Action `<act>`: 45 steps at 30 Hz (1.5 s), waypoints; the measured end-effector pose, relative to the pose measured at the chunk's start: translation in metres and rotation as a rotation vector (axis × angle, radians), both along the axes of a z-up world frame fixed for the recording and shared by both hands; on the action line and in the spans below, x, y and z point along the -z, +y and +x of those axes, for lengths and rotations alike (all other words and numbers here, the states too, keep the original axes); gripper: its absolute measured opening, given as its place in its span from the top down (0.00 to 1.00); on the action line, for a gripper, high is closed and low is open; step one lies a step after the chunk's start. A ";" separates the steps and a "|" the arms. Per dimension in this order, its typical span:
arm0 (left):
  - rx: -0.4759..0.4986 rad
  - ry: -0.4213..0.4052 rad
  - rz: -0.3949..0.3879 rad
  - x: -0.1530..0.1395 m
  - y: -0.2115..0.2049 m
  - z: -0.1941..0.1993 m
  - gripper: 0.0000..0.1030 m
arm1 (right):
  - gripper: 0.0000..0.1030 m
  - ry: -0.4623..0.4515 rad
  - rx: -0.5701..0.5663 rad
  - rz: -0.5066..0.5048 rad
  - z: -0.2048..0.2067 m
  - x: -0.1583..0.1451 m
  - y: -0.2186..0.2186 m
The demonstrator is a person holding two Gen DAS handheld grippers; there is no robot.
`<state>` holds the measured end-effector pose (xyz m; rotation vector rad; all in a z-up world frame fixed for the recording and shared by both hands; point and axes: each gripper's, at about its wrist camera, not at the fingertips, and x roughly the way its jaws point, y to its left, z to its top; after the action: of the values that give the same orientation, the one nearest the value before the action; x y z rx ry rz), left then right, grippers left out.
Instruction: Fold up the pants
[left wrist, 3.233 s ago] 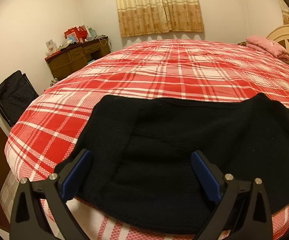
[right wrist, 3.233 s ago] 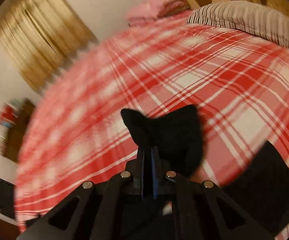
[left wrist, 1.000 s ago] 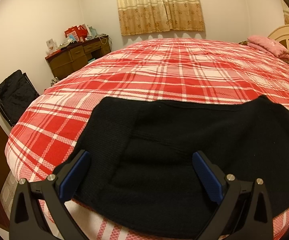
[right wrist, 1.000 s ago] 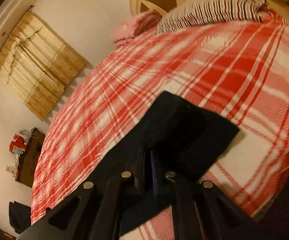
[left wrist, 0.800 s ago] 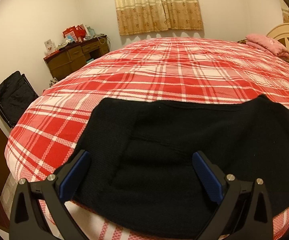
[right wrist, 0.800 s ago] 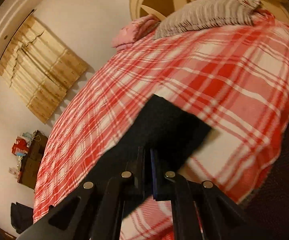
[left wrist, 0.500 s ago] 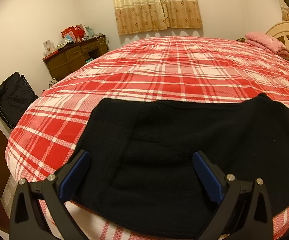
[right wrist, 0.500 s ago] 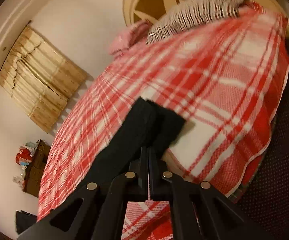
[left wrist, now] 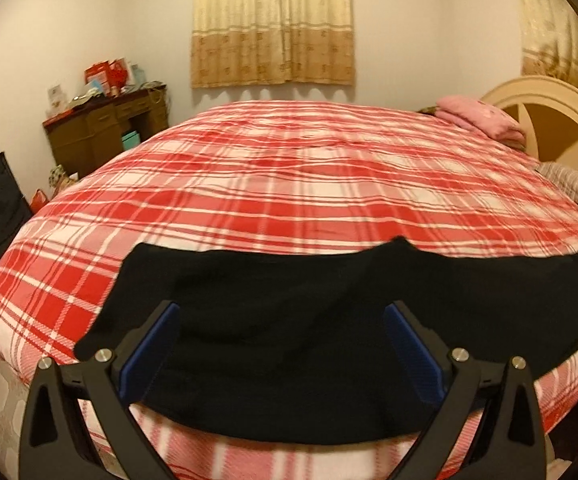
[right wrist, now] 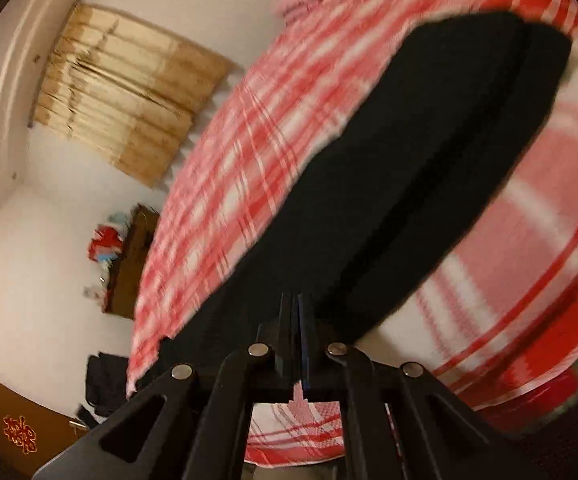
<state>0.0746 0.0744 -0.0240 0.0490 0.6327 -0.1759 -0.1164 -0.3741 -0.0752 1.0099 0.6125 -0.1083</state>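
Pants now doubled over; right tongs clamped together, left tongs spread.

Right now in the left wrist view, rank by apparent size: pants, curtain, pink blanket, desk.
1. pants, though nearness to the camera inflates them
2. curtain
3. desk
4. pink blanket
Desk and blanket look close in size, so their order is unsure.

The pants lie across the near edge of the bed.
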 end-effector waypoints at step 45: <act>0.217 0.109 -0.059 0.014 -0.072 -0.026 0.00 | 0.95 -0.020 -0.127 -0.077 0.028 0.032 0.038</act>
<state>0.0486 0.0022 -0.0376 0.0519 0.7299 -0.4088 -0.0888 -0.3363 -0.1068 0.8947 0.6485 -0.0096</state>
